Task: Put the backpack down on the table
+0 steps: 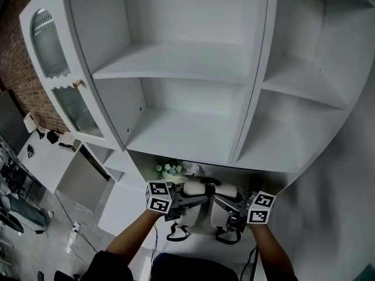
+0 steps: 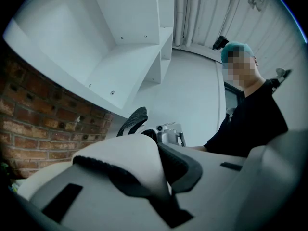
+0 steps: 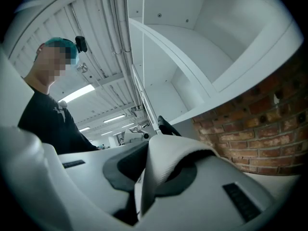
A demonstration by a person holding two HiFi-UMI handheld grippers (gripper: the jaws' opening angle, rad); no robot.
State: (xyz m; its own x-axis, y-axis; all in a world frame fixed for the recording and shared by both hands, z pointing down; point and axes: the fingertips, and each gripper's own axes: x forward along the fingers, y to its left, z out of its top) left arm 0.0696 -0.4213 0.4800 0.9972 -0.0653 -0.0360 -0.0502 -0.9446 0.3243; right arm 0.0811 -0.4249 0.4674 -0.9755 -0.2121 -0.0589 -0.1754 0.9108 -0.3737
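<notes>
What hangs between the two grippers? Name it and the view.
The white fabric backpack with black straps, seen in the head view; left gripper and right gripper each clamp one padded strap.

White open shelf unit [image 1: 187, 69], arched ribbed-glass cabinet door [image 1: 50, 45], red brick wall [image 1: 20, 81] behind, pale floor [image 1: 58, 215], ceiling strip lights [image 3: 82, 93]

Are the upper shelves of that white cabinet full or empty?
Empty: the upper shelves show only bare white boards, nothing standing on them.

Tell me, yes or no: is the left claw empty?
No, the left claw is clamped on the white backpack strap.
</notes>
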